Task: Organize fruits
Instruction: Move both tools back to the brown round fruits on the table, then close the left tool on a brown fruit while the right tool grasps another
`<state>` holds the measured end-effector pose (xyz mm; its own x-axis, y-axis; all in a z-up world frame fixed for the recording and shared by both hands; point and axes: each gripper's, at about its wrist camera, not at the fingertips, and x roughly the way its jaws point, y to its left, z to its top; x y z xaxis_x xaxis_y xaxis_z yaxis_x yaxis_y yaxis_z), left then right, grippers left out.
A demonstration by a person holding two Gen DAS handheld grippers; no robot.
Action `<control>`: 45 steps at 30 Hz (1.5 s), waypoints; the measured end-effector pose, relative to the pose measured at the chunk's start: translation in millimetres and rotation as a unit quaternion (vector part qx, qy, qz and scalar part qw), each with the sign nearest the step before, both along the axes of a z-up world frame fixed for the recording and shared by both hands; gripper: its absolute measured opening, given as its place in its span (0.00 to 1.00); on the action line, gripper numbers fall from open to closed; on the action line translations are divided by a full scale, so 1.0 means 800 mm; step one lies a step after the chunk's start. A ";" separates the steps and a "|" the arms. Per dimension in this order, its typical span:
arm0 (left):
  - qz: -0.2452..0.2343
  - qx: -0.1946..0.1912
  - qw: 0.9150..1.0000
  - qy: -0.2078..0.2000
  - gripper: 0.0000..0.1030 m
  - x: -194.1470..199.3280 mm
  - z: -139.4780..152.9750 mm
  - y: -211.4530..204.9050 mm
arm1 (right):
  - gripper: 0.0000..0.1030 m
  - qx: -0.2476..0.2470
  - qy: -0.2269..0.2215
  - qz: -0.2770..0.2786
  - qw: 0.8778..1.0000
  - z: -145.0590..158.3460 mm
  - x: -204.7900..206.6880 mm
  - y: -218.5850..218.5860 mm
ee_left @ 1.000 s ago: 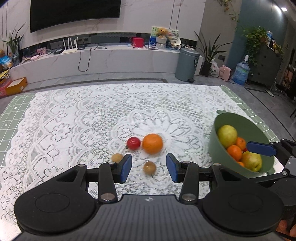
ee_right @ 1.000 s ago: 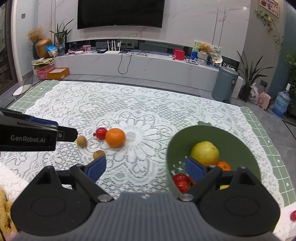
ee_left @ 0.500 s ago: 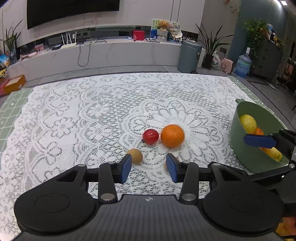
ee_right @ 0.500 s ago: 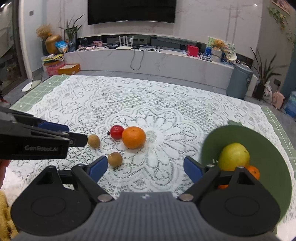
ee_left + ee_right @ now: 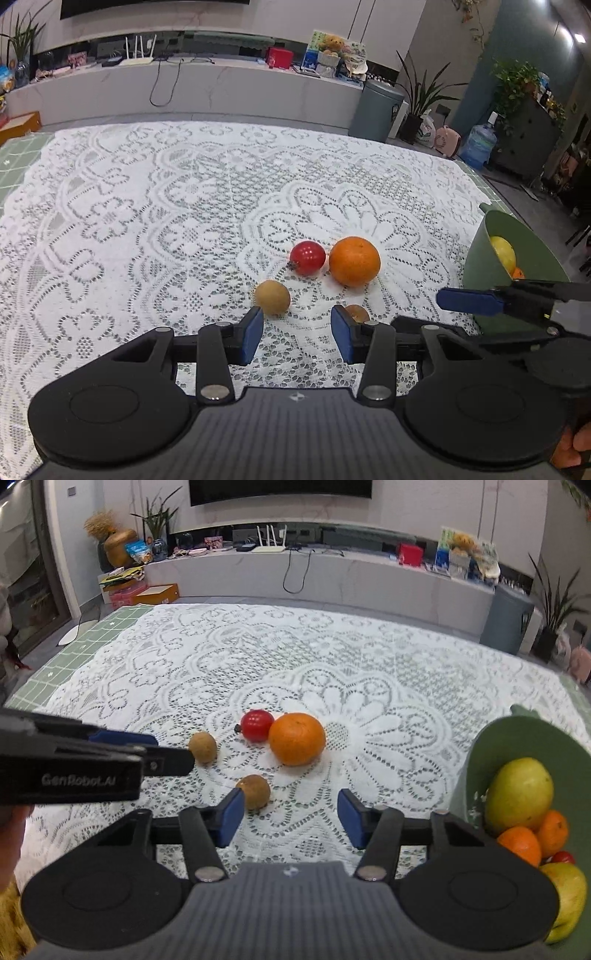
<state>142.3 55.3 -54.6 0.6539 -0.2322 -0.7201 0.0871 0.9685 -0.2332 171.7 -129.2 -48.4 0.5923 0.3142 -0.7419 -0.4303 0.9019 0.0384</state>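
Fruits lie loose mid-cloth: right gripper (image 5: 290, 818), jaws just narrowing yet spread and empty, hangs beside a brown fruit (image 5: 255, 791); left gripper (image 5: 296, 334) gapes too. Lace tablecloth (image 5: 184, 672) lies bare beyond. Green bowl (image 5: 524, 734) holds pears and oranges.

Right gripper (image 5: 291, 821) narrower, nothing between; both grippers nearer the fruits.

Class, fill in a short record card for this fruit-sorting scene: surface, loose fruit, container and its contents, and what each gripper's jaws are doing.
Surface: white lace tablecloth
Loose fruit: orange, red fruit, two brown fruits
Container: green bowl, holding a yellow-green fruit and small oranges
Left gripper: jaws open, empty
Right gripper: jaws just been closing, empty
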 end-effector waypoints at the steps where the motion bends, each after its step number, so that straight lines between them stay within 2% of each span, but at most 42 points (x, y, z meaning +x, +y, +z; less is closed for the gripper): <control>1: 0.001 -0.002 1.000 0.001 0.47 0.002 -0.001 0.000 | 0.50 0.002 0.003 -0.001 1.000 -0.002 0.002 0.001; 6: 0.011 -0.008 1.000 0.004 0.44 0.015 -0.010 0.004 | 0.45 0.001 0.012 0.019 1.000 -0.011 0.009 0.012; 12: 0.023 -0.009 1.000 0.011 0.42 0.025 -0.024 0.011 | 0.44 -0.022 -0.006 0.059 0.998 -0.018 0.004 0.035; 15: 0.023 -0.011 1.000 0.014 0.41 0.028 -0.029 0.011 | 0.38 -0.031 -0.008 0.071 0.997 -0.022 0.006 0.042; 24: 0.023 0.011 1.000 0.006 0.41 0.033 -0.036 0.005 | 0.33 -0.044 -0.004 0.082 0.996 -0.032 0.012 0.051; 29: 0.021 0.014 1.000 0.006 0.38 0.033 -0.040 0.002 | 0.28 -0.049 0.002 0.087 0.995 -0.037 0.013 0.056; 36: 0.012 0.041 0.999 0.000 0.32 0.033 -0.041 -0.008 | 0.25 -0.055 0.001 0.084 0.995 -0.039 0.015 0.056; 38: 0.010 0.045 0.999 -0.001 0.31 0.032 -0.041 -0.009 | 0.22 -0.057 0.005 0.082 0.995 -0.041 0.016 0.056; 45: 0.006 0.044 0.999 0.001 0.29 0.032 -0.041 -0.008 | 0.22 -0.056 0.006 0.081 0.995 -0.043 0.016 0.056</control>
